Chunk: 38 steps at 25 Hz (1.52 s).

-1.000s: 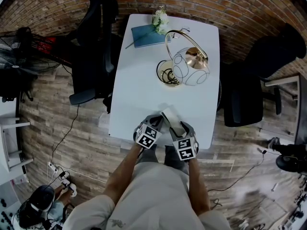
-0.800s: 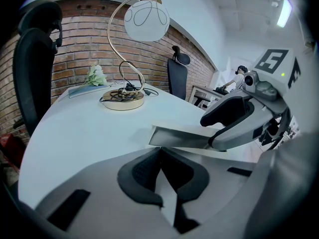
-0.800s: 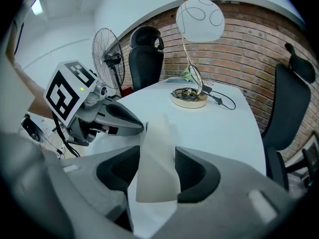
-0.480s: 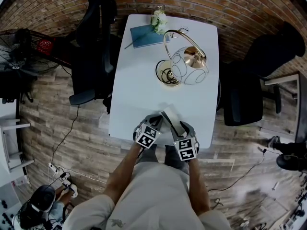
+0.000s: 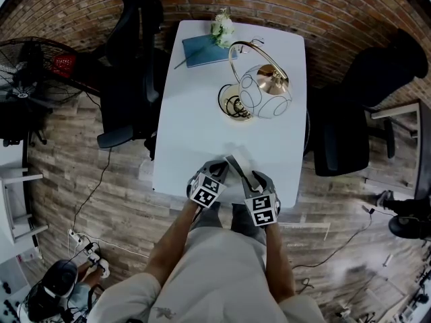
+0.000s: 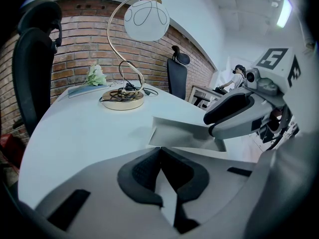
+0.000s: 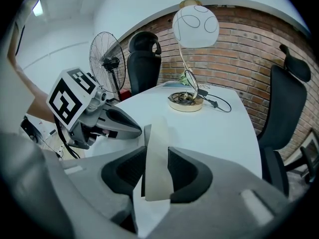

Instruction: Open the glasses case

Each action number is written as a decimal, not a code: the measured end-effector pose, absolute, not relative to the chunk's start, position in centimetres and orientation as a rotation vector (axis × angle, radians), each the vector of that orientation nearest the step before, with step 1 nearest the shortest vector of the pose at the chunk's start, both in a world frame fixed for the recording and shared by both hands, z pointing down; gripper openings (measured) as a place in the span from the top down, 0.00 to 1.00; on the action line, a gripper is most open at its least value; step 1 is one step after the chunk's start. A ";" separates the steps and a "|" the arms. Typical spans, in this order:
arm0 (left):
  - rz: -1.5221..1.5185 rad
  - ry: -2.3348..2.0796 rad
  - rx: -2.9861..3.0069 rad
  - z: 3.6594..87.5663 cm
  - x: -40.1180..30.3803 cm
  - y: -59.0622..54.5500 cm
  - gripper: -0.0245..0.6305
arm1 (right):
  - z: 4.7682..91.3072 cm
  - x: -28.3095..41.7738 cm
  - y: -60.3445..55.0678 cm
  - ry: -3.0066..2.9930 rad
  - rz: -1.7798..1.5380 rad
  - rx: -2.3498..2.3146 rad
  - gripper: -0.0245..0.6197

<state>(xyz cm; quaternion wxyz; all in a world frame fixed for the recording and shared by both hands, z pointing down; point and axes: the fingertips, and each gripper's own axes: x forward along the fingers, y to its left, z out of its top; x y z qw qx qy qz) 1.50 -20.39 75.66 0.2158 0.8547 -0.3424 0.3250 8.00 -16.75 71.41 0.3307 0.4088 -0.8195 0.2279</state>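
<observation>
The white glasses case (image 5: 236, 166) lies at the table's near edge, between my two grippers. My left gripper (image 5: 221, 169) is shut on a thin white edge of the case; in the left gripper view its pads (image 6: 141, 176) meet over that sheet, and the case body (image 6: 184, 131) lies just ahead. My right gripper (image 5: 248, 177) has just been closing its jaws. They now press on the case's upright flap (image 7: 158, 148), which stands edge-on between the pads (image 7: 130, 171). The left gripper (image 7: 130, 128) shows at the left of the right gripper view.
A gold lamp with a white globe (image 5: 259, 89) stands mid-table on the white table (image 5: 195, 126). A teal book (image 5: 205, 49) and white flowers (image 5: 225, 27) lie at the far end. Black chairs (image 5: 131, 66) (image 5: 357, 113) flank the table. A fan (image 5: 34, 66) stands at the left.
The case's flap looks narrower and more edge-on in the head view than a second ago. Both hands have stayed where they were.
</observation>
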 end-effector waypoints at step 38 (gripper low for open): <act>0.889 -0.976 2.355 75.6 1.4 -20.5 0.95 | 70.7 10.9 -17.6 -2.119 0.617 1.179 0.86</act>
